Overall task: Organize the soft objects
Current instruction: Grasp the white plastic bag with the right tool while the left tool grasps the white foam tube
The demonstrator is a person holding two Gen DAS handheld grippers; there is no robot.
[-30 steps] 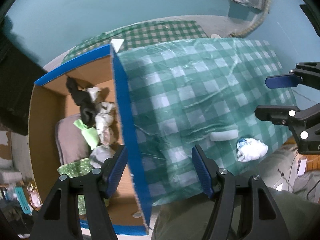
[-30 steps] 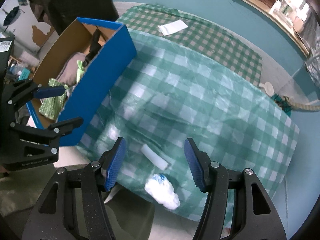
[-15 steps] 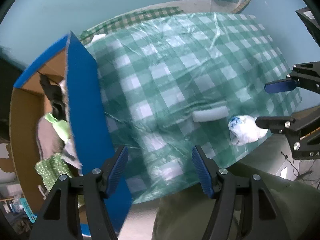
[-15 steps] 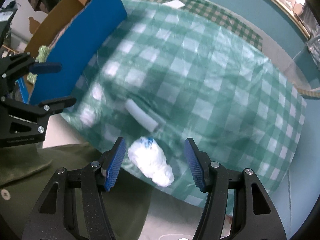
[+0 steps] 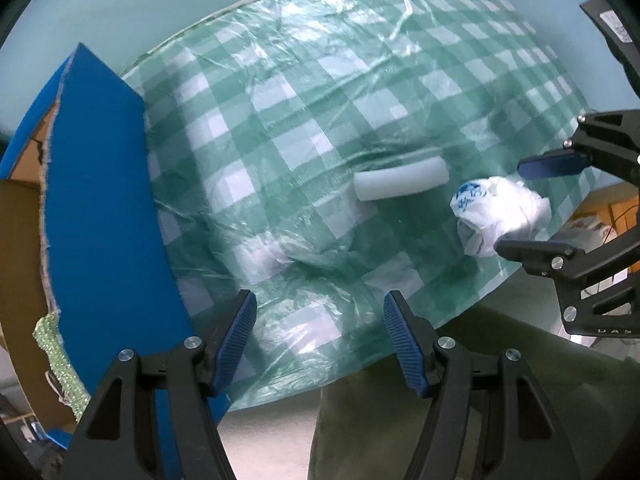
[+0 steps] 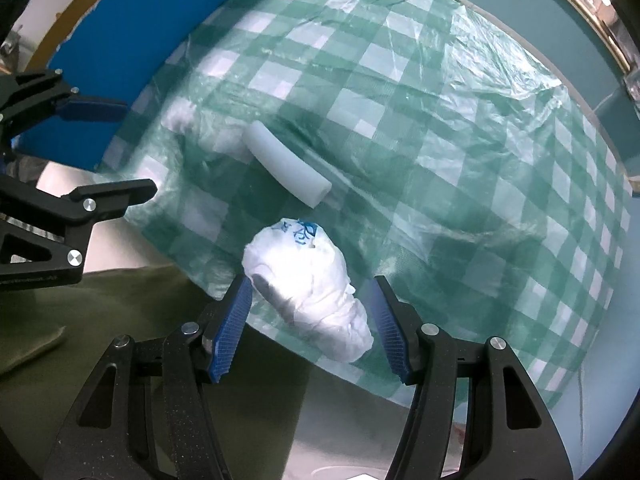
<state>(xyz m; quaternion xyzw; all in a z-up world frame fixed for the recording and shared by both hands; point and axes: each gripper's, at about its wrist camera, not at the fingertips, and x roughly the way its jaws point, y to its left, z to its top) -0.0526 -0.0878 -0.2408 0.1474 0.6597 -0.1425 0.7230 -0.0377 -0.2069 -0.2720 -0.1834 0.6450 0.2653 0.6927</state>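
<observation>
A crumpled white bundle with blue print (image 6: 308, 276) lies near the front edge of the green checked table cover (image 6: 420, 120). My right gripper (image 6: 312, 316) is open, its jaws on either side of the bundle. It also shows in the left wrist view (image 5: 536, 204) around the bundle (image 5: 496, 216). A white foam tube (image 6: 286, 164) lies just beyond; it also shows in the left wrist view (image 5: 400, 180). My left gripper (image 5: 320, 336) is open and empty above the table's front edge. The blue-walled cardboard box (image 5: 104, 208) stands at the left.
A green sparkly cloth (image 5: 56, 356) hangs out of the box at its near end. An olive green cloth (image 5: 460, 392) lies below the table's front edge. The teal wall (image 5: 160, 4) runs behind the table.
Both grippers have moved right and closer to the table. The right gripper's open jaws have come down around the white bundle. The box has slid to the left edge of the left view.
</observation>
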